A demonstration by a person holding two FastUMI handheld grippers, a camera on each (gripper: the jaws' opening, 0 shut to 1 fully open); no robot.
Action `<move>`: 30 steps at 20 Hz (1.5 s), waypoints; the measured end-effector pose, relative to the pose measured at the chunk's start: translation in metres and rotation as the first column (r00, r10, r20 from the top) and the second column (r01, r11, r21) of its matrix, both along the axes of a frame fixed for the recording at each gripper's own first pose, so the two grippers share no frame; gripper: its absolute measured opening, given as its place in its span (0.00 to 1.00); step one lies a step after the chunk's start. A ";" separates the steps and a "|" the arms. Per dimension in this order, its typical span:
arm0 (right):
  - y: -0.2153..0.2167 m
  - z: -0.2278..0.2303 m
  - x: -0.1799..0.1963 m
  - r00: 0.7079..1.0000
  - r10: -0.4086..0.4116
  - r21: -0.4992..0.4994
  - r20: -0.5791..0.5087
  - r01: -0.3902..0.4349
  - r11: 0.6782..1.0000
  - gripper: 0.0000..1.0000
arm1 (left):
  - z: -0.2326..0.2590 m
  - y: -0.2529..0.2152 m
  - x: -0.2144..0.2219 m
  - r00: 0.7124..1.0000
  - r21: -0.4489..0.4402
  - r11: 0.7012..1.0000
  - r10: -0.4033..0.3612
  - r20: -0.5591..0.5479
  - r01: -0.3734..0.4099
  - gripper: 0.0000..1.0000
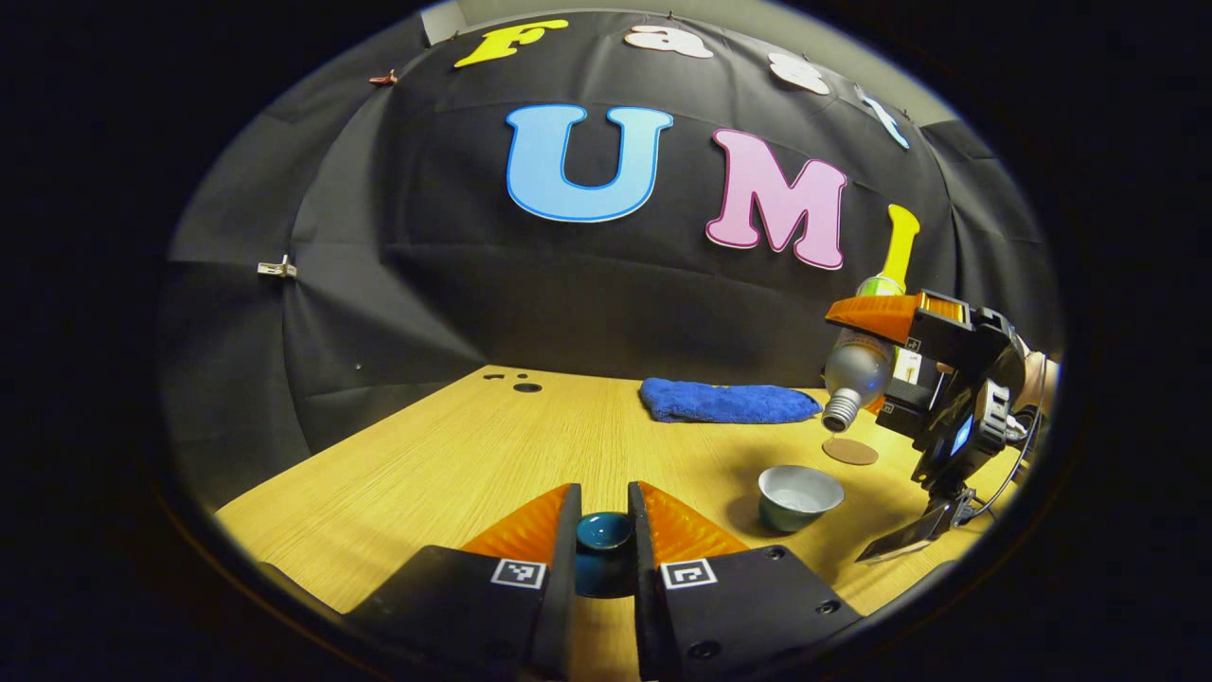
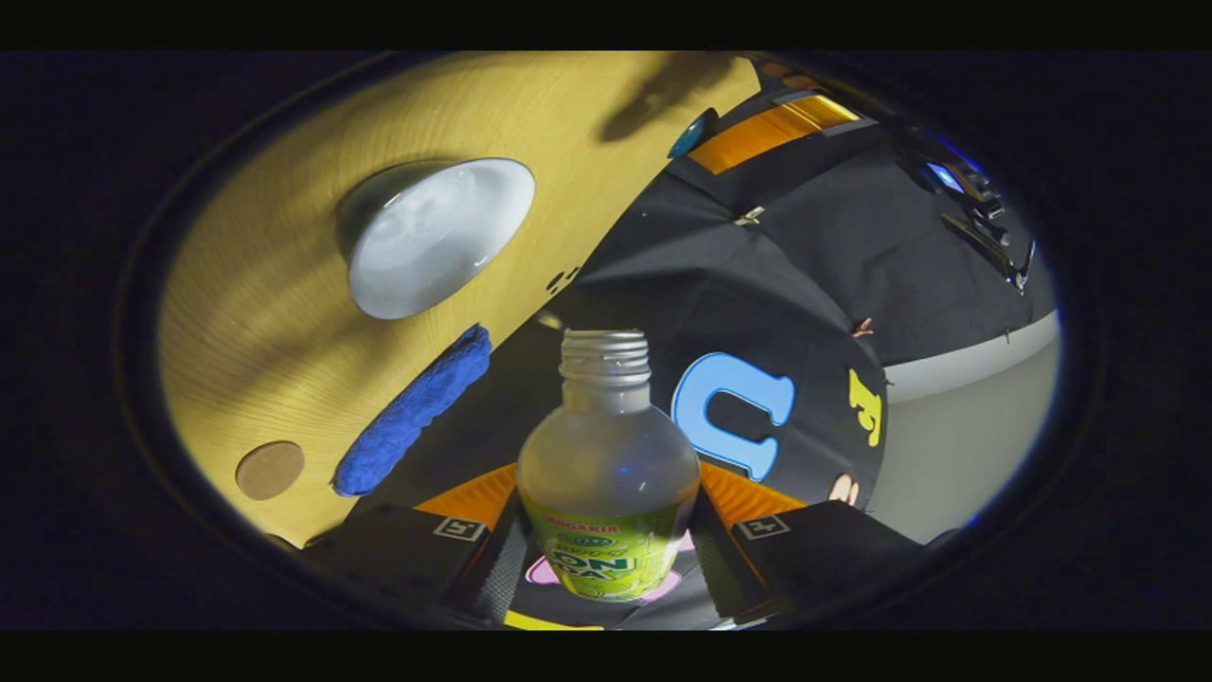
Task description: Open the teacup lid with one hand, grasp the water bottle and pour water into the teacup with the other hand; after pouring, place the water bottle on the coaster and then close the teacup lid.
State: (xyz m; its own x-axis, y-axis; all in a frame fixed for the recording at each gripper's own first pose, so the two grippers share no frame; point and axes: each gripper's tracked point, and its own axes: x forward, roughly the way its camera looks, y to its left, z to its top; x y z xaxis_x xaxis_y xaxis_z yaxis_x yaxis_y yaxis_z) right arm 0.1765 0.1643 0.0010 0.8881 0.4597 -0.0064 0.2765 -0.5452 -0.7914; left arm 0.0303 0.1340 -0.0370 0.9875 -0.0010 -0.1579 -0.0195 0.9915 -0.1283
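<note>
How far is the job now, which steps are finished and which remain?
Done: the lid is off, held in the left gripper; the teacup stands open. In hand: the right gripper holds the water bottle tipped, mouth down, above the cup. Left: set the bottle on the coaster, then close the lid.

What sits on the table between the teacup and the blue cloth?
Just a round coaster near that line; otherwise bare table between the teacup and cloth, in the left gripper view.
</note>
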 end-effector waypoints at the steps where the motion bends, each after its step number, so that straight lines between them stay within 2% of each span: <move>1: -0.001 -0.001 0.001 1.000 -0.004 -0.002 -0.001 0.004 1.000 0.80 | 0.000 0.000 0.000 1.000 -0.001 1.000 -0.002 -0.001 0.002 0.30; 8: -0.003 -0.001 0.001 1.000 -0.015 0.004 -0.005 0.015 1.000 0.80 | 0.001 -0.001 -0.001 1.000 -0.006 1.000 -0.006 -0.003 0.006 0.30; 13: -0.006 -0.007 0.002 0.998 -0.041 0.046 -0.049 0.043 0.998 0.80 | 0.007 -0.001 -0.004 1.000 0.002 1.000 -0.013 0.009 0.013 0.30; 14: -0.007 -0.007 0.002 0.997 -0.047 0.068 -0.063 0.052 0.996 0.80 | 0.009 -0.002 -0.005 1.000 0.005 1.000 -0.013 0.013 0.013 0.32; 17: -0.013 -0.012 0.003 0.989 -0.067 0.149 -0.132 0.086 0.985 0.80 | 0.015 -0.001 -0.007 1.000 0.019 1.000 -0.007 0.027 0.006 0.30; 19: -0.010 -0.007 -0.004 0.989 -0.044 0.205 -0.140 0.073 0.976 0.77 | 0.019 -0.003 -0.009 0.999 0.024 1.000 -0.005 0.035 0.004 0.30; 21: -0.013 -0.007 -0.006 0.980 -0.044 0.302 -0.194 0.102 0.948 0.81 | 0.025 -0.007 -0.009 0.999 0.025 1.000 -0.007 0.041 0.006 0.30; 23: -0.019 -0.007 -0.008 0.964 -0.050 0.412 -0.260 0.158 0.898 0.77 | 0.030 -0.011 -0.012 0.999 0.030 1.000 -0.008 0.048 0.007 0.30; 24: -0.022 -0.005 -0.011 0.954 -0.044 0.471 -0.296 0.186 0.863 0.80 | 0.034 -0.013 -0.015 0.998 0.038 0.999 -0.009 0.058 0.007 0.30; 25: -0.024 -0.006 -0.012 0.937 -0.031 0.546 -0.349 0.230 0.806 0.81 | 0.041 -0.014 -0.017 0.997 0.052 0.999 -0.007 0.071 0.004 0.30; 27: -0.032 -0.009 -0.016 0.884 0.009 0.669 -0.467 0.347 0.657 0.81 | 0.052 -0.017 -0.021 0.995 0.076 0.997 -0.004 0.097 -0.003 0.30; 30: -0.048 -0.010 -0.015 0.806 0.077 0.751 -0.587 0.507 0.423 0.81 | 0.060 -0.031 -0.023 0.993 0.067 0.998 -0.023 0.115 0.015 0.27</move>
State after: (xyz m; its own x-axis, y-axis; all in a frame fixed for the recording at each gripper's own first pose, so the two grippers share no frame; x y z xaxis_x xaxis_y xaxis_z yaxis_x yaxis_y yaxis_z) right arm 0.1610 0.1160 -0.0092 0.9467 0.2683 -0.1780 -0.2956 0.5052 -0.8108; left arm 0.0078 0.1029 0.0233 0.9990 -0.0134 -0.0429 0.0107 0.9980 -0.0626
